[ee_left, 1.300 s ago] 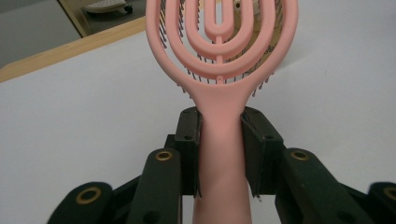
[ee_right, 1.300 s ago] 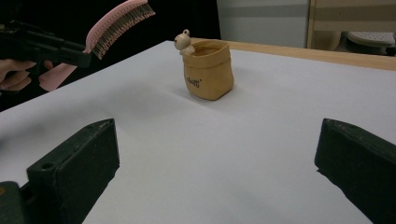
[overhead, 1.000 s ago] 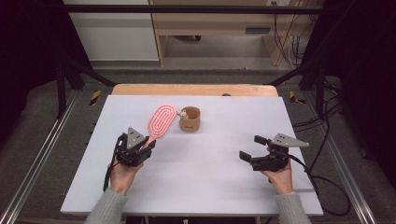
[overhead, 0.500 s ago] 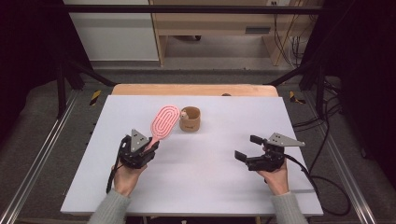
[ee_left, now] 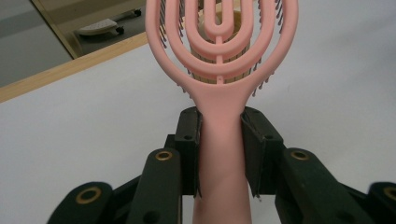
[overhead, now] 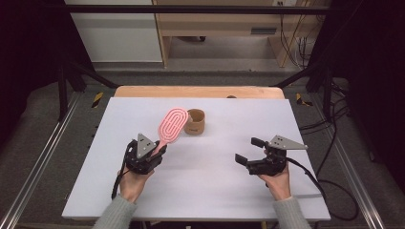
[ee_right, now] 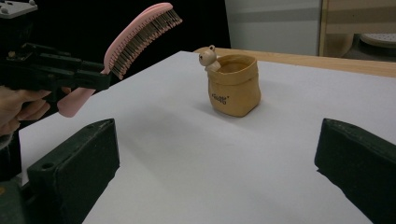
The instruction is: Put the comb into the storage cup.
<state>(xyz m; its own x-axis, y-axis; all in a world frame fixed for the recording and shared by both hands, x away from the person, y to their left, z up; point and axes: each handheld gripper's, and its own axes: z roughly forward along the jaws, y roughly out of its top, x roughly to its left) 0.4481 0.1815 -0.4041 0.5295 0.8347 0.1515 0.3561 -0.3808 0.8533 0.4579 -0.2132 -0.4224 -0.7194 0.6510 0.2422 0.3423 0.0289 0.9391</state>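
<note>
Brush up, headed for the pot

We've clamped the left gripper (ee_left: 219, 154) on the pink hairbrush (overhead: 171, 125) handle – head raised just beside the tan pot (overhead: 195, 121); right gripper (overhead: 251, 150) waits wide open, empty.

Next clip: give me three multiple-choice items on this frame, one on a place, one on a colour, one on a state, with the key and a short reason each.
1. Where does the small tan sack-shaped cup with a bear figure stand?
A. beyond the brush head, mid-table
B. beside the right gripper
C. at the table's near edge

2. What colour is the oval plastic hairbrush?
A. blue
B. pink
C. green

3. How do the two grippers stand?
A. both open and empty
B. left open, right shut on the cup
C. left shut on the brush handle, right open and empty

Key: 1 A, the high view shows it on the white table just past the brush head. 2 B, pink in all views. 3 C, the left gripper has its pads against the handle; the right gripper has nothing between its wide jaws.
</note>
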